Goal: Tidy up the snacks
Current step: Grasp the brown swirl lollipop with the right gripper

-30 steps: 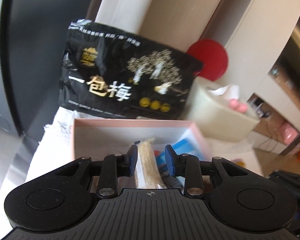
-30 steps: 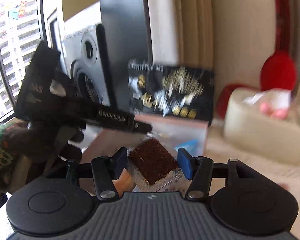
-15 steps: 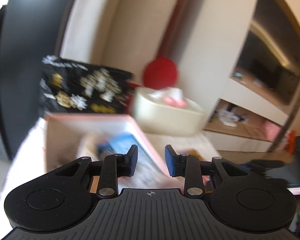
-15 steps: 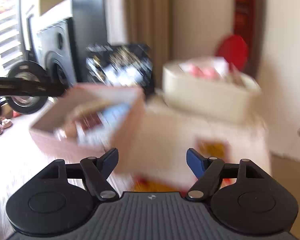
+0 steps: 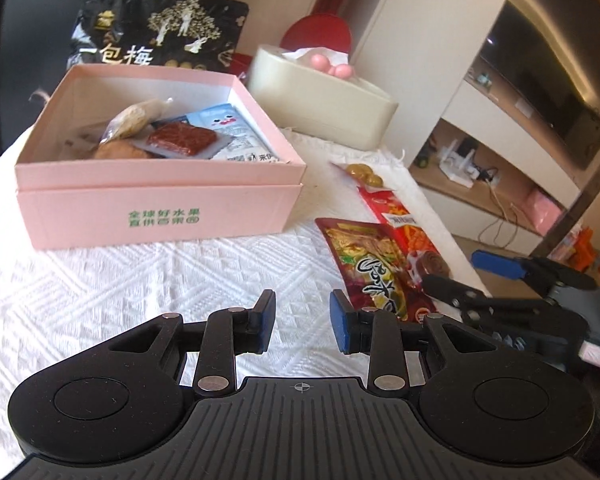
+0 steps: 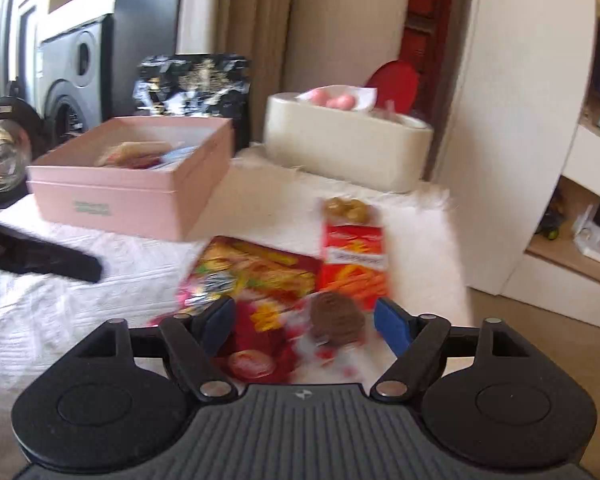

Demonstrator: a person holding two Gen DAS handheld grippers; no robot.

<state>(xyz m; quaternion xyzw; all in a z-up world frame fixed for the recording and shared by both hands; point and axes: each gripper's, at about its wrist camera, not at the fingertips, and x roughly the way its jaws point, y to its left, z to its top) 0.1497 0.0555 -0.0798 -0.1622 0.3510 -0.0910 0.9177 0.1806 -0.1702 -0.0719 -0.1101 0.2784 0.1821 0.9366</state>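
Now both grippers have let go of what they carried a second ago and pulled back from the pink box [image 5: 160, 204]. The left gripper [image 5: 302, 326] held a pale wrapped stick over the box; its jaws are now spread and empty, hovering above the white textured cloth on the table [image 5: 100, 288]. The right gripper [image 6: 304, 326] held a dark red-brown square; that meat-jerky square [image 5: 180, 140] now lies inside the box, on top of a blue and white packet [image 5: 236, 128] and beside a pale wrapped snack [image 5: 134, 118]. The right gripper's jaws are wide apart and empty, poised over the loose snacks to the right of the box.

So, judging from this, two snacks have just been stowed and the next pick is starting. Outside the box there are a red and yellow pouch [image 5: 372, 264], an orange-red packet [image 5: 408, 220], a small clear pack of yellow-green rounds [image 5: 364, 172], and a brown round sweet [image 6: 334, 318] right between the right gripper's jaws.

The right wrist view is blurred by motion, so labels are unreadable, and I cannot tell whether the gripper touches anything. A black snack bag [image 5: 156, 32] stands behind the box, its lower part hidden. A cream container [image 5: 320, 108] sits beside it.
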